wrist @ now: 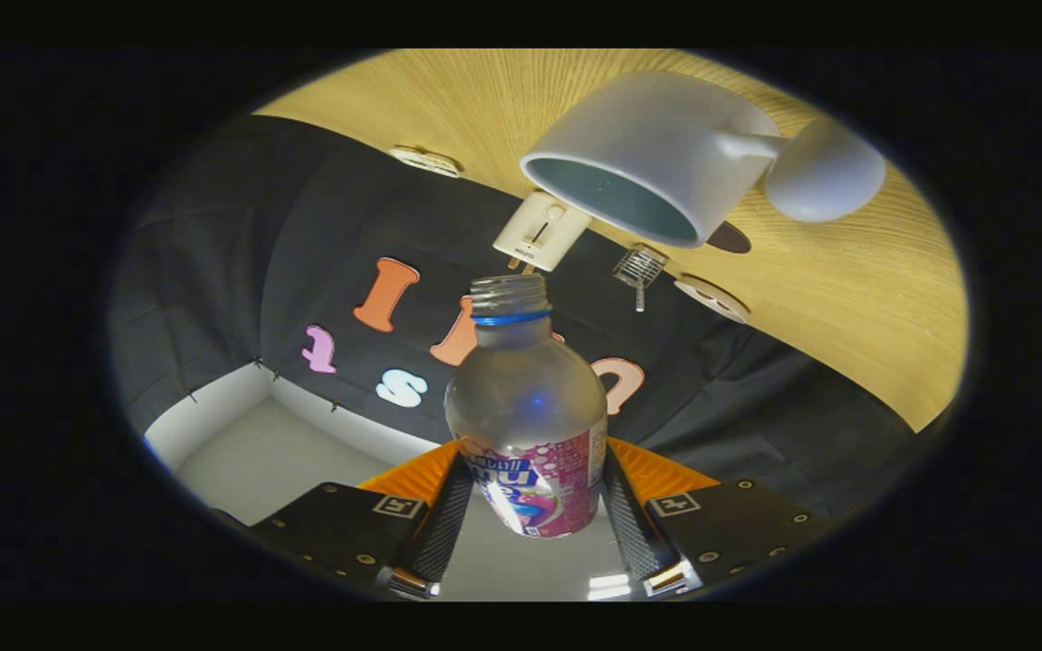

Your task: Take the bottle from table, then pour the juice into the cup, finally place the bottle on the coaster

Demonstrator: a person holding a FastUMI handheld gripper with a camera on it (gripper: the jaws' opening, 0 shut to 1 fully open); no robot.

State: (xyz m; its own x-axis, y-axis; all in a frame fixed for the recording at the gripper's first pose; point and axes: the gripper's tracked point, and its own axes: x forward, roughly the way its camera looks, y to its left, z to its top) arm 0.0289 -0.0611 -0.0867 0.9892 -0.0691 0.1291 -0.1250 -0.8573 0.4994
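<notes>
Wooden table (847,298): tilted, at one o'clock. White cup (666,154): on it, beyond the bottle's open neck. Clear bottle (528,411): uncapped, clamped between both fingers of the gripper (530,506). Small white device (541,231): twelve o'clock.

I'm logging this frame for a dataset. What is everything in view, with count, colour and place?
bottle: 1, clear with pink and blue label, cap off, between the fingers
cup: 1, white, on the table beyond the bottle mouth
table: 1, light wood, beyond the bottle
plug adapter: 1, cream, beside the cup
dark disc: 1, brown, partly behind the cup, maybe the coaster
small metal piece: 1, silver, near the adapter
gripper: 1, both fingers pressing the bottle's sides
</notes>
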